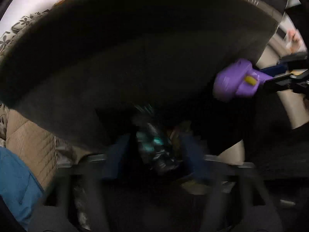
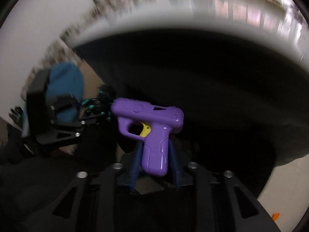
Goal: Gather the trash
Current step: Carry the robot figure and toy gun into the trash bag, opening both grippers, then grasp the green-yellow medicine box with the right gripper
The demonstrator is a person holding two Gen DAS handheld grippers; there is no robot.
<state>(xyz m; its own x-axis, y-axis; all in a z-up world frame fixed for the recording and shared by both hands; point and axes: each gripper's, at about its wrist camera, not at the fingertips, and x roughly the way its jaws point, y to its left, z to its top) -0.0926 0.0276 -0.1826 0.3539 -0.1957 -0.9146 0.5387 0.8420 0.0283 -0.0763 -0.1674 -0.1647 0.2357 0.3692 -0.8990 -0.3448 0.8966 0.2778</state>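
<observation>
Dark, wide bag mouth fills both views, pale floor seen at the lower right. A purple toy pistol is seen between the right gripper jaws, grip downward, barrel pointing frame-left; whether the pads press cannot be told. Crumpled dark wrapper lies between the spread, released left gripper jaws, directly over the opening.

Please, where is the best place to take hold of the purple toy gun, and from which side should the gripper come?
Grip the purple toy gun at its handle, coming from below. The handle is flat-sided and points toward the right gripper, whose fingers already flank it. The yellow trigger area is less even.
</observation>
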